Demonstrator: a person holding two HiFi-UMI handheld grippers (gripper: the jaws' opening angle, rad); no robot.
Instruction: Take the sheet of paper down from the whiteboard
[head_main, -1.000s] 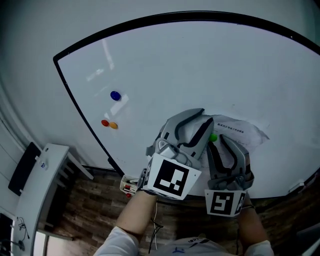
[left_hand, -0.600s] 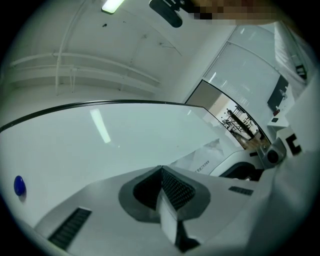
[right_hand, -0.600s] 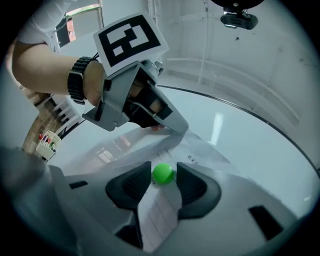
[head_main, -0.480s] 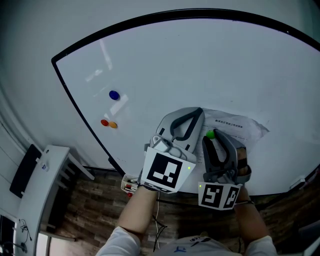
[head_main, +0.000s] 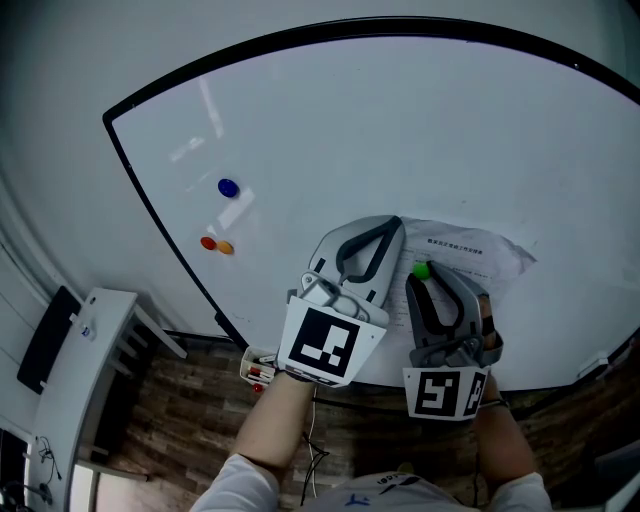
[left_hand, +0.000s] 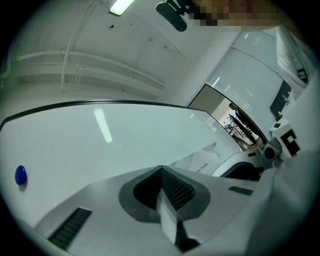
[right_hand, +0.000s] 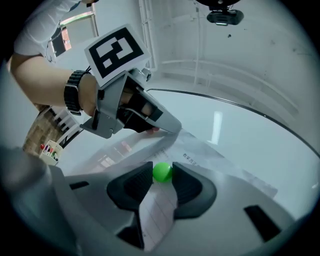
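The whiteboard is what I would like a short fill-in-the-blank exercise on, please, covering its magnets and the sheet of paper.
1. The whiteboard carries ___ magnets in all.
2. The blue magnet sits ___ the red magnet and the orange magnet.
3. Only the green magnet lies on the sheet of paper; in the head view the other three lie to its ___.

Missing words: four; above; left.

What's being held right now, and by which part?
The right gripper's jaws are closing on the green magnet's sides. The left gripper is shut at the paper's edge; a pinch can't be told.
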